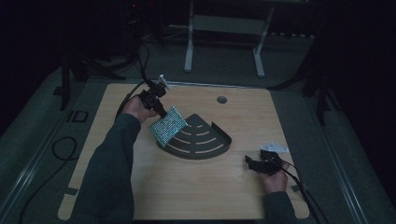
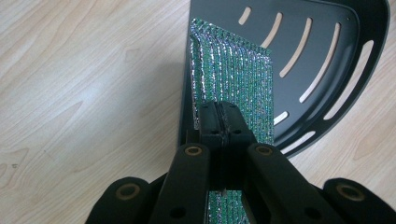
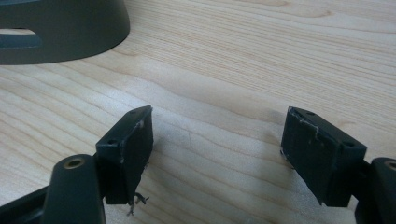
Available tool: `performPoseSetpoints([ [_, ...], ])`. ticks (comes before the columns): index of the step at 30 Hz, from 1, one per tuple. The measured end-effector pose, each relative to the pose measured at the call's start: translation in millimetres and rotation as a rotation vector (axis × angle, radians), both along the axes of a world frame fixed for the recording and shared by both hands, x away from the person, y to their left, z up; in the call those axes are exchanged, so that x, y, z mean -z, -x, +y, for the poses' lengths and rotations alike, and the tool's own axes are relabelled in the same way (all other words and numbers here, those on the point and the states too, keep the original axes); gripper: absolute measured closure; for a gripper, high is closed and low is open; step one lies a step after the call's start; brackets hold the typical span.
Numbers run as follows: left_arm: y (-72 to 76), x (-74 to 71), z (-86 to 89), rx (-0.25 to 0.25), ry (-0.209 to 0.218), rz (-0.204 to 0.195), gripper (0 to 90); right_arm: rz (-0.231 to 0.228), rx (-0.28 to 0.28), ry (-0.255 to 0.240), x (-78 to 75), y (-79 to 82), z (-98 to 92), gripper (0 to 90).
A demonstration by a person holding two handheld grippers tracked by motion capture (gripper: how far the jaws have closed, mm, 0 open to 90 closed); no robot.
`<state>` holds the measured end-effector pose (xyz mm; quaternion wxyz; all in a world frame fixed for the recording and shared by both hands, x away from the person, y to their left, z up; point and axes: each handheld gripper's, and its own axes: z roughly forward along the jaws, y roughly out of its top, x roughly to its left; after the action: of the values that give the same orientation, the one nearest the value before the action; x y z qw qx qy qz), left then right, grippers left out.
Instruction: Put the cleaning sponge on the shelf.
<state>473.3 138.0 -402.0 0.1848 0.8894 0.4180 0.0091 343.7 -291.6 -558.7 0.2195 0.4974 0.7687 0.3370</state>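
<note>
A glittery green scouring pad (image 1: 167,125) hangs tilted over the left edge of a dark quarter-round slotted tray (image 1: 212,148). My left gripper (image 1: 163,113) is shut on the pad's upper edge. In the left gripper view the pad (image 2: 233,79) runs ahead from the closed jaws of the left gripper (image 2: 221,119), lying over the tray (image 2: 327,60). My right gripper (image 1: 251,162) rests low near the table's right front, open, with nothing between its fingers. The right gripper view shows the right gripper (image 3: 217,144) over bare wood, the tray's rim (image 3: 65,32) at upper left.
The wooden table (image 1: 154,186) has a round cable hole (image 1: 222,99) at the back. Cables trail from both grippers. A white-legged table frame (image 1: 188,46) stands on the floor beyond. The room around is dark.
</note>
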Motion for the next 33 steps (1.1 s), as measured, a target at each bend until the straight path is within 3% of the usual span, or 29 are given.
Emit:
performPoseSetpoints([
  [14, -8.3, 8.2, -11.8, 0.001, -0.005, 0.009, 90.0, 0.0, -0.001, 0.0, 0.0, -0.1, -0.1, 24.6],
  [20, -10.5, 8.3, -17.4, 0.002, -0.009, -0.008, 90.0, 0.0, -0.002, 0.0, 0.0, -0.2, -0.1, 24.5],
  [33, -14.9, 8.8, -35.5, 0.023, -0.053, -0.013, 90.0, 0.0, -0.004, 0.0, 0.0, -0.3, -0.2, 24.5],
])
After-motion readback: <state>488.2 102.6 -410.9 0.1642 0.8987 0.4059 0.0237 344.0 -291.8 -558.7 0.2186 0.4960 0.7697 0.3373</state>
